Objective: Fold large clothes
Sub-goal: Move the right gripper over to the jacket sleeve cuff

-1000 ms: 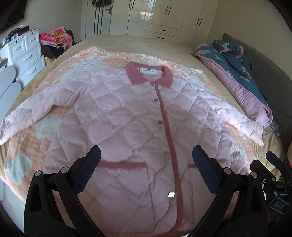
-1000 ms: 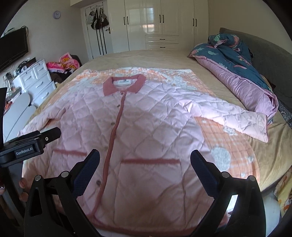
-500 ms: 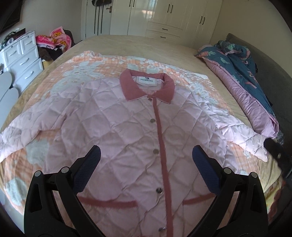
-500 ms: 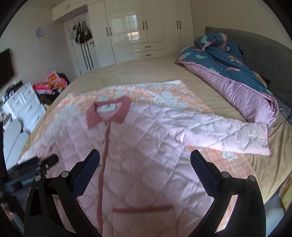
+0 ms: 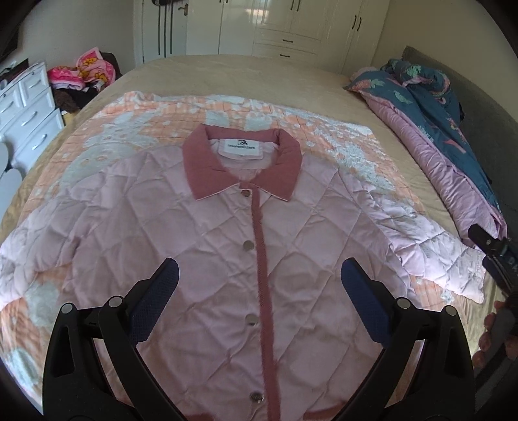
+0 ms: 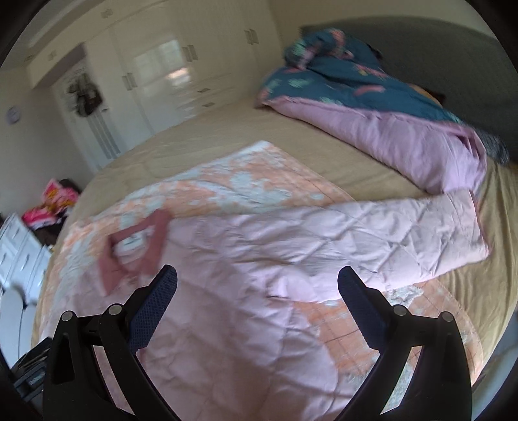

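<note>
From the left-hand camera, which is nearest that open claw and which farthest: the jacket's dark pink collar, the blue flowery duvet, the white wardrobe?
Measured from the left gripper:
1. Collar, straight ahead on the jacket.
2. Duvet, heaped to the right on the bed.
3. Wardrobe, against the far wall.

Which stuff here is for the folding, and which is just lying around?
For the folding:
pink quilted jacket, spread flat and buttoned
left gripper, open above it
right gripper, open near the sleeve

Just lying about:
blue and pink duvet
orange blanket
white drawers
clothes pile
</note>
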Demonstrator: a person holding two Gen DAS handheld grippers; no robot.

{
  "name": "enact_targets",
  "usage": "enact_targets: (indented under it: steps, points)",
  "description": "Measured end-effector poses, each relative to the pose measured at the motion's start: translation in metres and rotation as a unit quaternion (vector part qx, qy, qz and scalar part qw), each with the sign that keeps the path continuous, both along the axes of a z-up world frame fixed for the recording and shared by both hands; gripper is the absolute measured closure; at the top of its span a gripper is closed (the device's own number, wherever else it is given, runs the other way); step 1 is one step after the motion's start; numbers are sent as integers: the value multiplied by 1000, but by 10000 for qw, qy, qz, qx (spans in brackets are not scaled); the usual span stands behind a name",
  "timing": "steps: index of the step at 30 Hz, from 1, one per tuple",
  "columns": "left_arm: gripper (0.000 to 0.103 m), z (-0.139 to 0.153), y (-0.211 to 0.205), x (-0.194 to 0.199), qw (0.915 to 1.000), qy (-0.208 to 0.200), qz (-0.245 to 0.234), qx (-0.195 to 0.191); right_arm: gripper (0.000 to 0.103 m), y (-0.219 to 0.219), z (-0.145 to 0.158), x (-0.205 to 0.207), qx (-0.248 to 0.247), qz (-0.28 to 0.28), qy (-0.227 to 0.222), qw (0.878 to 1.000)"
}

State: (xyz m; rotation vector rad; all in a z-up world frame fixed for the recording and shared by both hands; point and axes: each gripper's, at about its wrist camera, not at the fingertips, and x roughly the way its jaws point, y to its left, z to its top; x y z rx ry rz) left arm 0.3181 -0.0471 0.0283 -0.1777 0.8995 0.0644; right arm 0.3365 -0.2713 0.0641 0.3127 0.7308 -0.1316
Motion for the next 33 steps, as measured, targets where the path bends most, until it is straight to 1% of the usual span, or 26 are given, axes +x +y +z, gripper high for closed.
enact_targets:
  steps: [3,7,11,12,14,15,19,24,27,30,33]
  points:
    - [9,-8,-8,16,10000,26,-56,6,4,-21,-19,13,-13,-337,163,9993]
    - [9,-21,-19,37,10000,47,-4,4,4,-55,-45,24,45,-777,415,9961]
    - [9,-35,-30,55,9998,200,24,-73,4,-93,-61,27,225,-1252,475,9907]
    - [9,-39,-32,59,9997,214,31,-142,4,-101,-63,27,252,-1352,497,9893]
    - [9,-46,-34,67,9991,260,32,-347,4,-123,-72,25,415,-1677,571,9833]
    - [9,-49,-35,69,9989,298,61,-352,4,-134,-78,24,509,-1834,617,9798]
    - [9,-59,-41,82,9990,381,151,-163,4,-168,-92,18,790,-2262,726,9681]
    - [9,-68,-42,94,9986,467,233,-58,4,-200,-107,11,974,-2735,799,9536]
    - [9,-72,-42,101,9984,511,232,-65,4,-223,-121,6,1232,-3090,881,9389]
    - [9,-77,-44,105,9983,548,215,-24,4,-245,-134,4,1592,-3450,888,9207]
    - [9,-82,-45,109,9982,596,97,-4,4,-262,-146,4,1865,-3620,876,9091]
